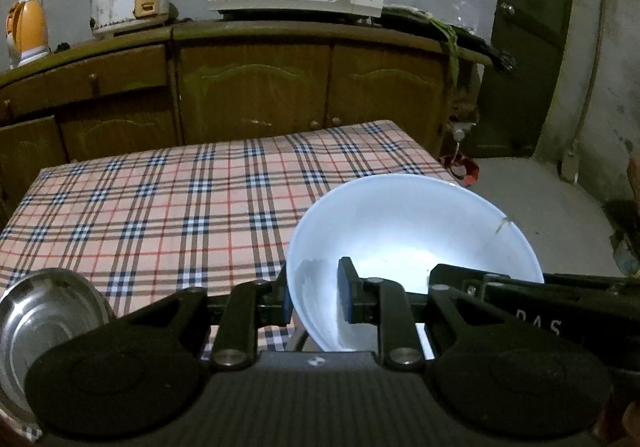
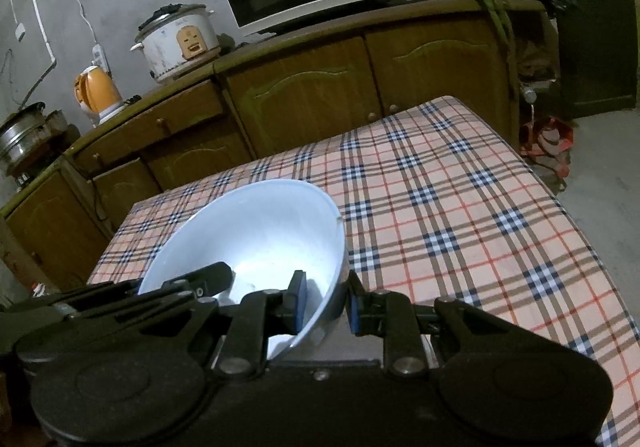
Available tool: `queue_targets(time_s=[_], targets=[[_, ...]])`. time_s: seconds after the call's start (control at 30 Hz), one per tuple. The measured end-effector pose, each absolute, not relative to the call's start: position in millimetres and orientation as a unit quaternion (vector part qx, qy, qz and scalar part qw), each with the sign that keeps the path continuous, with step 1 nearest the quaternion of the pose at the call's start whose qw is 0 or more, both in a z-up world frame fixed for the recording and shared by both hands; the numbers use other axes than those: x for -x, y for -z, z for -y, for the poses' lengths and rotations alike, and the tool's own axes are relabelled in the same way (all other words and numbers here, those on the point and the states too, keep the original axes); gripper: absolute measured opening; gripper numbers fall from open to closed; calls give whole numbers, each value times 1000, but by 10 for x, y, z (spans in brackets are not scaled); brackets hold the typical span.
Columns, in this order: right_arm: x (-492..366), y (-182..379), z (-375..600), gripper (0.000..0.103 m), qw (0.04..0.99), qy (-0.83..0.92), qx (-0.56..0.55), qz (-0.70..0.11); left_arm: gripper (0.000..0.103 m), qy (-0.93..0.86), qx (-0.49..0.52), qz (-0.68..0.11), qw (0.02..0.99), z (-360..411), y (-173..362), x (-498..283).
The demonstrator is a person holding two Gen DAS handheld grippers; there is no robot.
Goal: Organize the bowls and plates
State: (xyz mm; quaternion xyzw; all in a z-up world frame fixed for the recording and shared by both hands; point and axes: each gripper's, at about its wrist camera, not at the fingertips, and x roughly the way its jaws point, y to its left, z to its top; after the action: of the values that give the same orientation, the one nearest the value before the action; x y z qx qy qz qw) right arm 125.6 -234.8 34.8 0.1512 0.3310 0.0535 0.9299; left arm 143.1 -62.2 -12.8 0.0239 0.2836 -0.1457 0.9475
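One white bowl (image 1: 412, 243), held over the checked tablecloth (image 1: 168, 207): my left gripper (image 1: 316, 299) and right gripper (image 2: 324, 303) each clamp its wall. One steel bowl (image 1: 44, 319) sits left of it.

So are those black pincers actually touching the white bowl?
Touching. Each wrist view shows a gripper, left gripper and right gripper, clamped across the white bowl's rim.

White bowl (image 1: 408, 231), plaid tablecloth (image 1: 168, 207)

My left gripper (image 1: 318, 301) and right gripper (image 2: 326, 301) are matte black, with blue pads, round silver screws and ribbed bodies.
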Motion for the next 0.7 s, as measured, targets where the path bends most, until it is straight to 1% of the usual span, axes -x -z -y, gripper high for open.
queue_targets(time_s=[0.7], targets=[[-1151,11,2456,27,917,-35,-163,-364,23,167,-33,-322,931,710,447,-1403]])
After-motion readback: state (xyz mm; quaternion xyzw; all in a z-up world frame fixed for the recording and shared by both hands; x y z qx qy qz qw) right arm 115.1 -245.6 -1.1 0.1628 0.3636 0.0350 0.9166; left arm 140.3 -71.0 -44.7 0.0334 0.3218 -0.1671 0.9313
